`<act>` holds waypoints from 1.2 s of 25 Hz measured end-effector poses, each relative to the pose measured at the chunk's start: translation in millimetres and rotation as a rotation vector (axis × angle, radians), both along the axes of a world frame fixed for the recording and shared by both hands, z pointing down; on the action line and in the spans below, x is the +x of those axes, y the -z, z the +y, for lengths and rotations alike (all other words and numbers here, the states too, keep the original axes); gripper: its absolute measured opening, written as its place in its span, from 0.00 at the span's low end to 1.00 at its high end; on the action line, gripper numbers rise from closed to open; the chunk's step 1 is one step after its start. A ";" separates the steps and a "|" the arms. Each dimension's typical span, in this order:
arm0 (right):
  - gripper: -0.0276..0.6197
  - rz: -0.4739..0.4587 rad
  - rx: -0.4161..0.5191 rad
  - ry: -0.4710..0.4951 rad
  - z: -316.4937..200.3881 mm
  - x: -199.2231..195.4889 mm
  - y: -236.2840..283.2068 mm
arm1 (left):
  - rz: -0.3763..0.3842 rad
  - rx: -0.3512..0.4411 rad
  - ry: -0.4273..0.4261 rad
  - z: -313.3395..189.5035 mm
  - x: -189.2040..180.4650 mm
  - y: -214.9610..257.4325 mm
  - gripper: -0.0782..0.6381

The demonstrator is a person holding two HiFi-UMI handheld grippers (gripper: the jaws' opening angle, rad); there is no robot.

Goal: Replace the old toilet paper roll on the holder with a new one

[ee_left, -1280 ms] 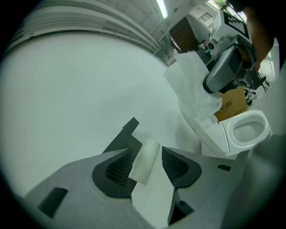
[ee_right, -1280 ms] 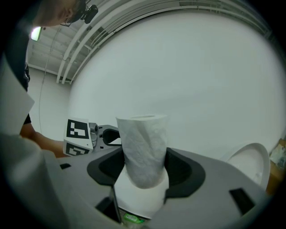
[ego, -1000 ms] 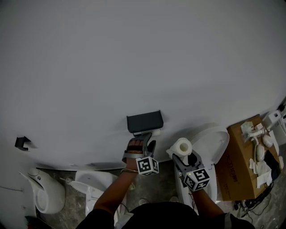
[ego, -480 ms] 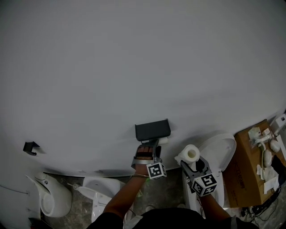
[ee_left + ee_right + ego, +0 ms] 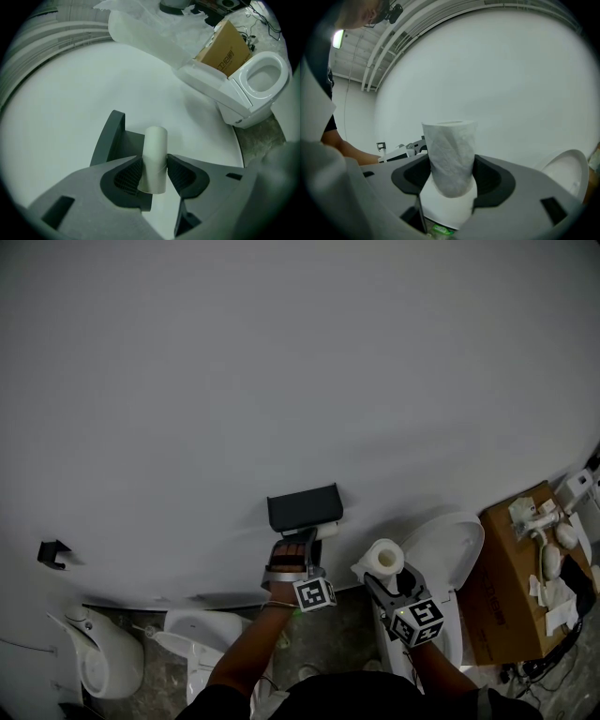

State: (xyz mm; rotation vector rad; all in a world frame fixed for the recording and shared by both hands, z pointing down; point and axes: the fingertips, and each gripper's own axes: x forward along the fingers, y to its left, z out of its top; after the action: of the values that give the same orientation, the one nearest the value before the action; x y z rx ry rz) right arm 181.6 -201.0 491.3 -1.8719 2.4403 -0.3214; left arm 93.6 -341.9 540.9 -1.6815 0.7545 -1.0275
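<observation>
The left gripper, jaws just closing on the pale cardboard tube, could crush it by squeezing; the right gripper clamps the white paper roll.

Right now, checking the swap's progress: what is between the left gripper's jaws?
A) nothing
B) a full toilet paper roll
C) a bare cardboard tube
C: the left gripper, its jaws having just been closing, presses on the bare cardboard tube by the holder; the full toilet paper roll sits in the right gripper.

White toilet beside cardboard box
</observation>
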 end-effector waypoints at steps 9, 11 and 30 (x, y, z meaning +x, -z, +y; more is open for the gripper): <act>0.46 -0.013 -0.001 -0.007 -3.6 1.5 -0.9 | 0.015 -0.019 -0.012 1.2 12.5 -1.7 0.34; 0.46 -0.012 0.000 -0.011 -2.9 4.6 -0.7 | 0.016 -0.007 -0.022 3.0 18.7 1.2 0.34; 0.46 -0.008 -0.012 -0.158 24.2 70.8 -6.2 | 0.081 0.010 -0.172 25.1 105.3 6.9 0.34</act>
State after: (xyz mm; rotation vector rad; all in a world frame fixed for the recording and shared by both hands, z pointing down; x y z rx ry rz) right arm 252.3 -176.9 497.5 -2.0479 2.2723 -0.3341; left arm 199.0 -316.8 534.0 -1.7554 0.6533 -0.8392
